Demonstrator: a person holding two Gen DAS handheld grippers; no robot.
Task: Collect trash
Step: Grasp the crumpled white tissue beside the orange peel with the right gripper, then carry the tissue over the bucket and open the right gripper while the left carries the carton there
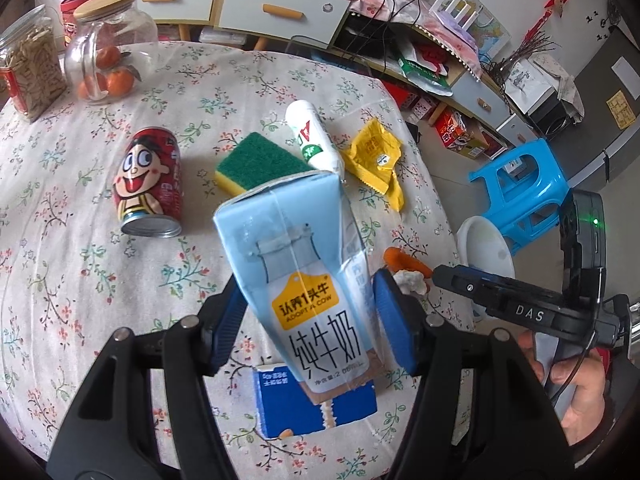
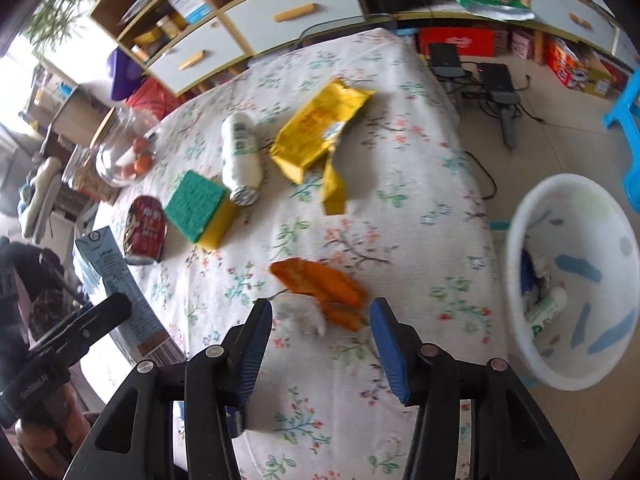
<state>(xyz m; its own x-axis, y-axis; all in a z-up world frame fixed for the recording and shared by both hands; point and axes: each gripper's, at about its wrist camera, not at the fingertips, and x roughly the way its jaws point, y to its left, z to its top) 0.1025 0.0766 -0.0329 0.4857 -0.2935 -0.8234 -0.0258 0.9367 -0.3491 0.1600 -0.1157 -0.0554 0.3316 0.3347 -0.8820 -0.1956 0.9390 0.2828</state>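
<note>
Two grippers in play: left gripper (image 1: 308, 312) is clamped on the light-blue milk carton (image 1: 296, 264), pads on its two side faces, carton tilted away from the camera and lifted clear of the desk (image 1: 80, 280), likely so it can be carried over to the bin. Right gripper (image 2: 320, 336) has its jaws apart with nothing between them, hovering low over the orange wrapper (image 2: 320, 284) and a white crumpled scrap (image 2: 304, 312) near the desk edge; looks lined up for the next pick. White bin (image 2: 572, 280) sits on the floor off the right side of the desk and already holds a small white bottle and some scraps. Remaining on the desk: red can (image 1: 150, 184) on its side, green-yellow sponge (image 1: 260, 162), white bottle (image 1: 316, 136) lying beside it, yellow wrapper (image 1: 376, 156), dark-blue carton (image 1: 312, 400) under the held one. Jar of oranges (image 1: 104, 52) at the far edge probably isn't trash. Left needs a swing right past the other hand; collision risk there.
</note>
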